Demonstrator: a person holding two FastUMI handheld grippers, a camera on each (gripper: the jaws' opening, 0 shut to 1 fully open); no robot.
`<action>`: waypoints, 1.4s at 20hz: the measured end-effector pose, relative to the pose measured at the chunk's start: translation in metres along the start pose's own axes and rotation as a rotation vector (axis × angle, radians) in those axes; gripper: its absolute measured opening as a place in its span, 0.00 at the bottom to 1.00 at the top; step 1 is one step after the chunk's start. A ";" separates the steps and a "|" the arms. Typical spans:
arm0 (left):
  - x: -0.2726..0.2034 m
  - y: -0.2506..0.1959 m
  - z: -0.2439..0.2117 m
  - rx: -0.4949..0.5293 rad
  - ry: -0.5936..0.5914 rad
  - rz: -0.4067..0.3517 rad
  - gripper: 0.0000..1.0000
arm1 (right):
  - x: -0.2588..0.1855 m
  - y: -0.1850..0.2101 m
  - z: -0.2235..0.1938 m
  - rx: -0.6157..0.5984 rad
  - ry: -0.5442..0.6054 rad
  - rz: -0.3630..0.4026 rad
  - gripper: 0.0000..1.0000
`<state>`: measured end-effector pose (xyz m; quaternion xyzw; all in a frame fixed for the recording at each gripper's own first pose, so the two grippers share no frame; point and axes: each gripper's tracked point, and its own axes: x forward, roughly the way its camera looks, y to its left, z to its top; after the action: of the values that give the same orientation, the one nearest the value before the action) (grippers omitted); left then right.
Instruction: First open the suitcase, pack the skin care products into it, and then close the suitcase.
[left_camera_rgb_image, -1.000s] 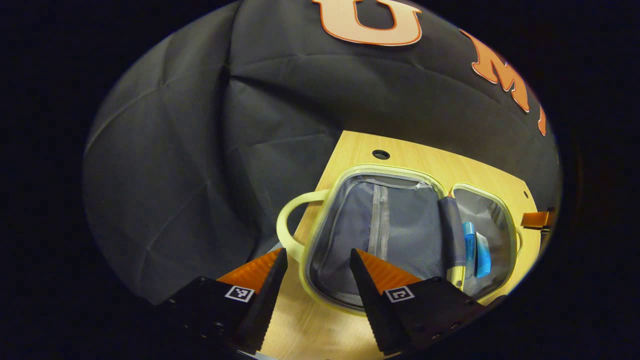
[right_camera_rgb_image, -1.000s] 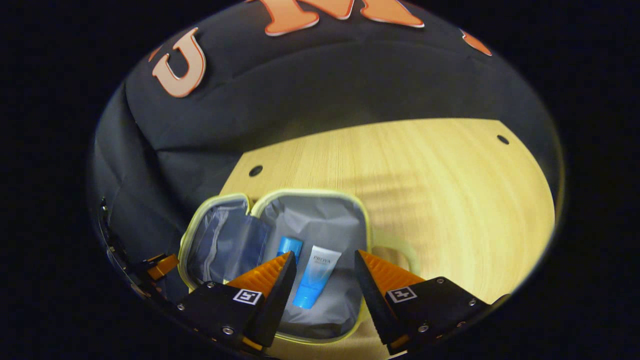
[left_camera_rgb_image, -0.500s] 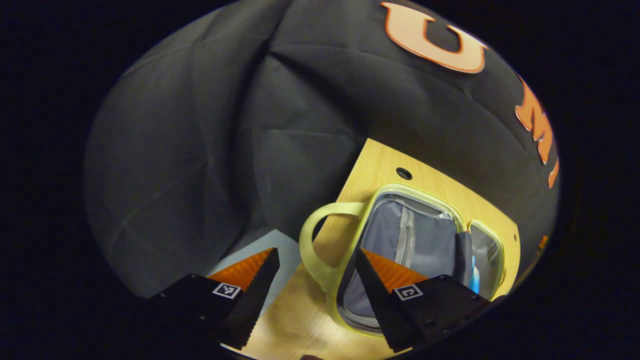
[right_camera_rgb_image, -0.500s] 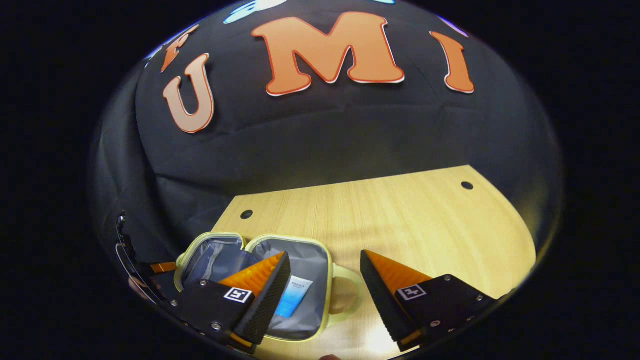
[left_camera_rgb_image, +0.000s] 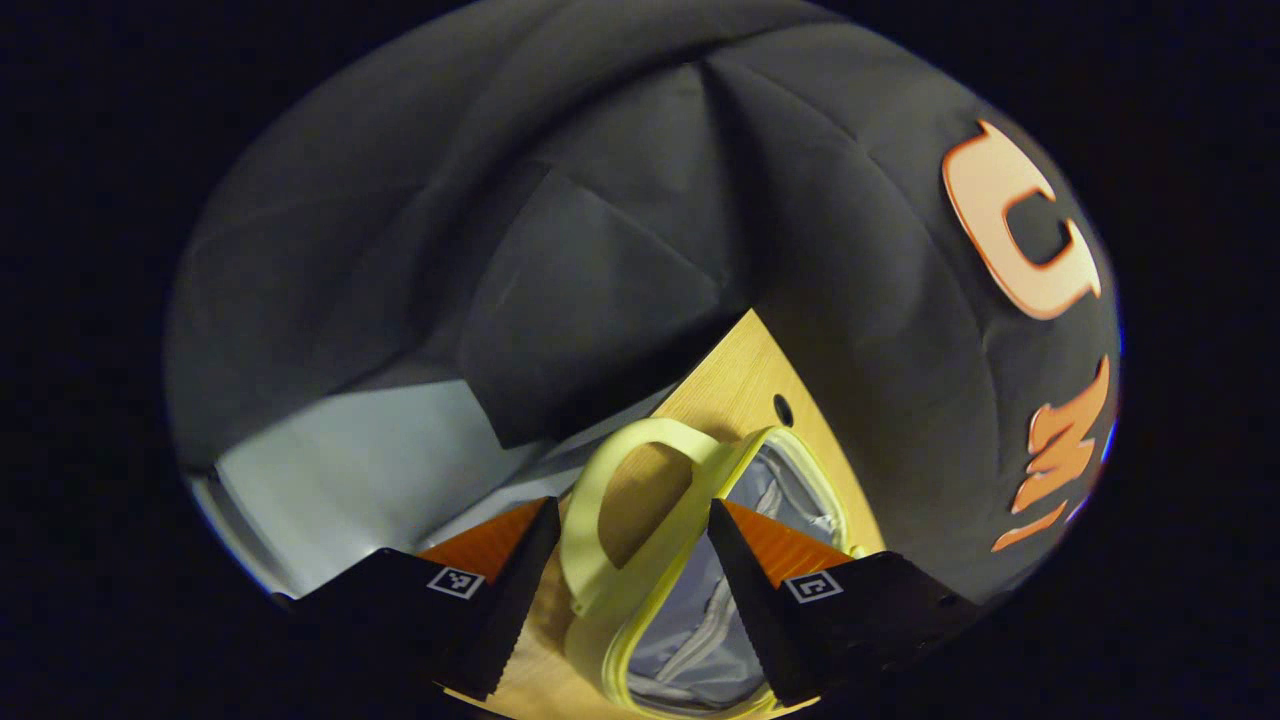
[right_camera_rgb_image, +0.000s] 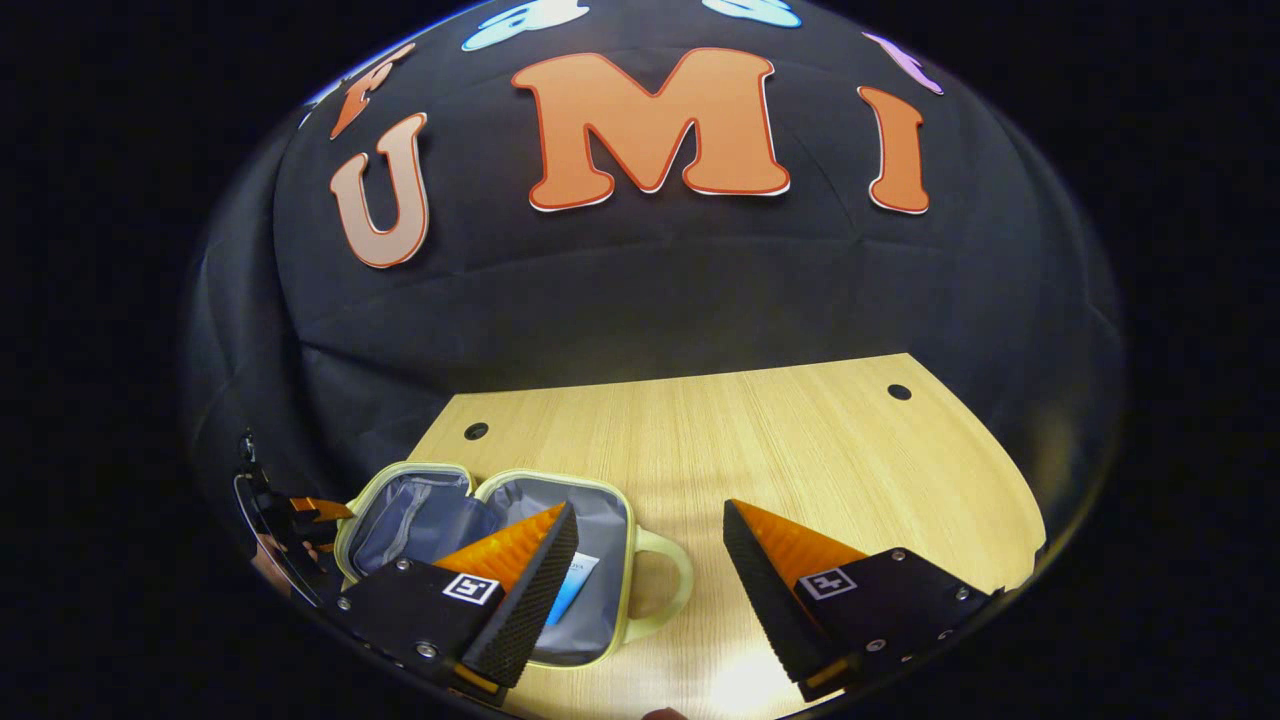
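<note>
— Where is the small pale-yellow soft-sided suitcase with grey fabric lining (right_camera_rgb_image: 500, 530) found?

— It is seen lying open in two halves on the light wooden worktop (right_camera_rgb_image: 800, 450), with a blue-and-white skin care tube (right_camera_rgb_image: 572, 585) resting in the half nearer the right gripper (right_camera_rgb_image: 650, 575).

— How are the grippers held?

— Both are spread and nothing is pinched. The left gripper (left_camera_rgb_image: 625, 570) is placed with the looped yellow carry handle (left_camera_rgb_image: 640, 500) between its fingers, untouched as far as can be told.

— How is the case expected to handle?

— It is judged light and floppy, with a rim that yields. The handle or the yellow rim (left_camera_rgb_image: 740, 470) is best taken to fold the flap over.
</note>
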<state>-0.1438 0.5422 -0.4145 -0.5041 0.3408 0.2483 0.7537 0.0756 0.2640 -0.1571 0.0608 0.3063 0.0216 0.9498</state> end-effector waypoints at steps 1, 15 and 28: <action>0.002 -0.001 -0.002 -0.051 -0.001 -0.025 0.93 | 0.000 -0.002 0.000 -0.001 0.002 -0.003 0.93; -0.030 -0.026 0.025 -0.175 -0.092 -0.145 0.05 | 0.003 -0.018 0.005 -0.033 0.008 0.039 0.94; -0.138 -0.170 0.027 0.245 -0.280 -0.212 0.04 | -0.010 -0.056 0.050 -0.223 -0.206 0.055 0.93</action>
<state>-0.1035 0.5005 -0.2019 -0.4023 0.2053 0.1918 0.8714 0.0974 0.2030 -0.1180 -0.0347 0.2012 0.0753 0.9760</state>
